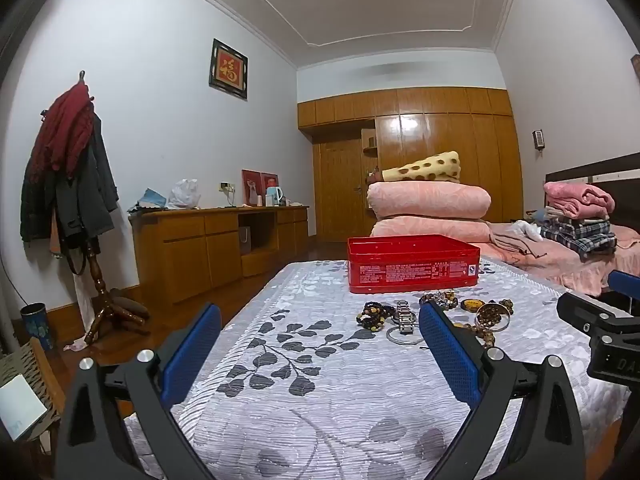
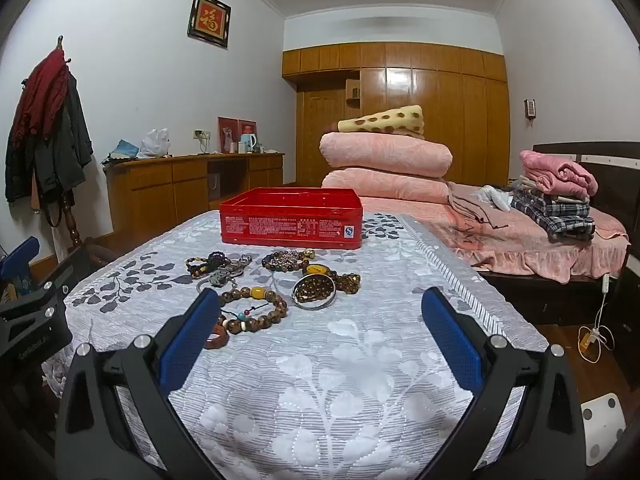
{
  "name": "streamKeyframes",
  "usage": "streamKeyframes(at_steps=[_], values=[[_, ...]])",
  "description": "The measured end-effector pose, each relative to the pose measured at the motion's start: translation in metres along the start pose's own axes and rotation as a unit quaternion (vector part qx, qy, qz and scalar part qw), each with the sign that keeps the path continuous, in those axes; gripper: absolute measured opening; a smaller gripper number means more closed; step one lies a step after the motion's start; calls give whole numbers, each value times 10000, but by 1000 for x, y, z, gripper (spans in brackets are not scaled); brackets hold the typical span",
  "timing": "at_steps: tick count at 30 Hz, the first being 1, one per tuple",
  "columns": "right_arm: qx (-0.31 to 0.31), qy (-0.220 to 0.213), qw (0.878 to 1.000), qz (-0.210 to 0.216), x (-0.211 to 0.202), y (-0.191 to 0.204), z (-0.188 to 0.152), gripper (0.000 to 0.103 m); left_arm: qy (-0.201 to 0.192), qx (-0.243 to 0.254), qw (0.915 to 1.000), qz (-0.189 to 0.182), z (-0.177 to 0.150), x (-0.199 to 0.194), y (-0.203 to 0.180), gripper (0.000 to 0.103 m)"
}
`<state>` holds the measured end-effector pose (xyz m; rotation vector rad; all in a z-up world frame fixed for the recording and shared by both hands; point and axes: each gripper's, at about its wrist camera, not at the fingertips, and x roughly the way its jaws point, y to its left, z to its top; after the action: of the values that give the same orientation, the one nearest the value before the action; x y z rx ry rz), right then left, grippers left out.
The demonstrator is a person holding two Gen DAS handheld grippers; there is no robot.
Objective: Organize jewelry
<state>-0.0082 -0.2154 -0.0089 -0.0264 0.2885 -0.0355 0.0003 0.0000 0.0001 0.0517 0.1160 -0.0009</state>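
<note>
Both tongs hovered released and empty, the left gripper (image 1: 320,340) and right gripper (image 2: 320,324) short of the jewelry pile (image 2: 272,280), which lay on the leaf-patterned tablecloth (image 2: 360,360) just before the open red tin (image 2: 291,216). The wooden bead bracelet (image 2: 256,308) looked light and floppy, best pinched across 1 strand; the metal bangle (image 2: 314,292) seemed slippery. Behind stood a bed (image 2: 540,240) and wardrobe (image 2: 420,112).

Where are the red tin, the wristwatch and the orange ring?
red tin (image 2: 291,222): right wrist view, front wall.
wristwatch (image 1: 405,316): left wrist view, metal band.
orange ring (image 2: 216,339): right wrist view, its band, beside the gripper's left finger.
</note>
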Motion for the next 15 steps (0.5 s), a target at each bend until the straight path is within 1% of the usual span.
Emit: streamKeyframes(at_steps=[15], values=[[18,-11,10000,8,0,-1,1,98,-9,-42,10000,-8,4,1,0,97]])
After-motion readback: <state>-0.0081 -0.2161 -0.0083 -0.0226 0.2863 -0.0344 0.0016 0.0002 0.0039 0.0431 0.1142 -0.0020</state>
